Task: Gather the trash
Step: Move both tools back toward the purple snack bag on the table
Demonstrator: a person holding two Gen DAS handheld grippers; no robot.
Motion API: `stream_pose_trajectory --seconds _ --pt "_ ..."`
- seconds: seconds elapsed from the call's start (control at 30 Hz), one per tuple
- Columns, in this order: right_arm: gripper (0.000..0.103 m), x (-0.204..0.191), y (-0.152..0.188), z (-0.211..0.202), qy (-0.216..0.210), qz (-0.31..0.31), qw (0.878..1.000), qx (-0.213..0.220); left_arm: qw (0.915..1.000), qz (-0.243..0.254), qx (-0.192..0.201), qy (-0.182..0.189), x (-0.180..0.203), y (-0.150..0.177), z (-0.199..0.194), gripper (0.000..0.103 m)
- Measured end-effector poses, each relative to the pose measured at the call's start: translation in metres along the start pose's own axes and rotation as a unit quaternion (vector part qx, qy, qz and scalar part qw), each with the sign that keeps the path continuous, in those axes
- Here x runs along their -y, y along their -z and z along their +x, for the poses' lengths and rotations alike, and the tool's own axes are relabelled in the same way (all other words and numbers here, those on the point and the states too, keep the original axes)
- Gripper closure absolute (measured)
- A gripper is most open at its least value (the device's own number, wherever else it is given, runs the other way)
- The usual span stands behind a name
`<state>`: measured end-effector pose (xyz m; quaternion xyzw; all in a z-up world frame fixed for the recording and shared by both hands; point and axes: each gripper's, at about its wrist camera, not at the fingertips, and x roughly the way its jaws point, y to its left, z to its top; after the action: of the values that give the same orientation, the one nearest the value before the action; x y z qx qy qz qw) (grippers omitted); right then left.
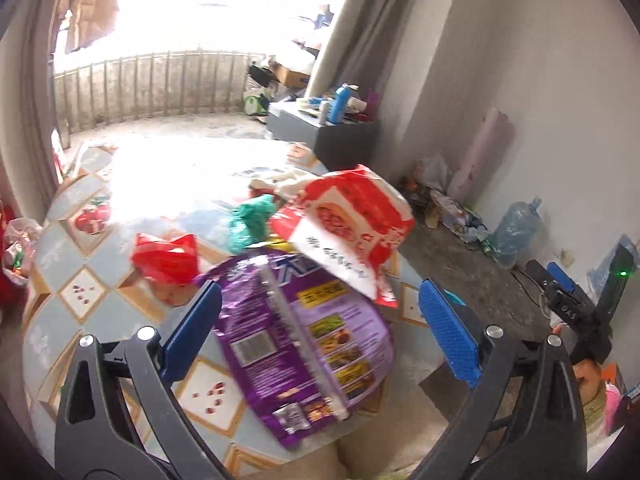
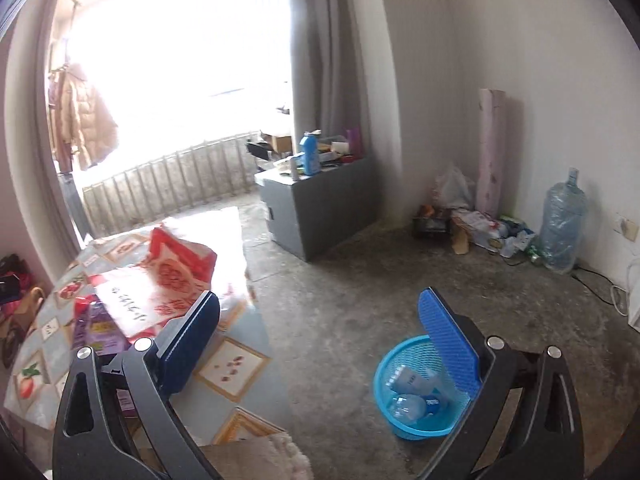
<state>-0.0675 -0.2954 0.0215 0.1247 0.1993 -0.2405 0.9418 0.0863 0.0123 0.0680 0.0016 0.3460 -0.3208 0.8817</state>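
Both grippers stand wide apart and hold nothing: the left gripper [image 1: 320, 340] hangs over the flat purple foil snack bag [image 1: 304, 344] on the round table with its fruit-patterned oilcloth [image 1: 88, 296], and the right gripper [image 2: 320, 360] looks across the table edge toward the blue plastic mesh basket [image 2: 404, 364] on the concrete floor, where clear crushed bottles [image 2: 408, 404] already lie. The red-and-white printed plastic bag [image 1: 352, 220] overlaps the purple one, so the upper bag is probably best taken first, pinched at a raised fold, then carried over the basket before letting go.
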Motion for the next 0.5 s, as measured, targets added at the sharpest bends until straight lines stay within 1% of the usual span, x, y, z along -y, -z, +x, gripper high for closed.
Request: stream_pose_trajectory --seconds 0.07,0.13,0.23,0.33,0.4,0.43,0.47,0.5 --pt "0.006 -0.021 -0.001 0.001 -0.035 -0.008 0.999 -0.005 0.9994 -0.006 0.004 -0.034 -0.019 0.006 -0.011 0.009" --pt "0.006 -0.039 0.0 0.005 -0.074 -0.012 0.997 -0.019 0.9986 -0.023 -0.001 -0.049 -0.038 0.012 -0.018 0.009" --pt "0.006 -0.061 0.002 0.009 -0.126 -0.003 0.991 -0.049 0.9969 -0.048 -0.007 -0.061 -0.06 0.022 -0.023 0.009" --pt "0.007 -0.078 0.007 0.012 -0.157 -0.002 0.985 -0.073 0.9961 -0.06 -0.009 -0.065 -0.069 0.028 -0.021 0.009" --pt "0.014 -0.093 0.013 0.012 -0.173 -0.009 0.981 -0.089 0.996 -0.064 -0.009 -0.06 -0.073 0.031 -0.017 0.009" --pt "0.014 -0.098 0.015 0.014 -0.179 -0.012 0.979 -0.099 0.9961 -0.066 -0.009 -0.058 -0.072 0.034 -0.016 0.009" --pt "0.017 -0.103 0.018 0.017 -0.183 -0.014 0.977 -0.106 0.9963 -0.067 -0.01 -0.054 -0.073 0.035 -0.013 0.009" --pt "0.023 -0.109 0.021 0.021 -0.19 -0.017 0.975 -0.117 0.9965 -0.066 -0.011 -0.05 -0.074 0.036 -0.008 0.009"
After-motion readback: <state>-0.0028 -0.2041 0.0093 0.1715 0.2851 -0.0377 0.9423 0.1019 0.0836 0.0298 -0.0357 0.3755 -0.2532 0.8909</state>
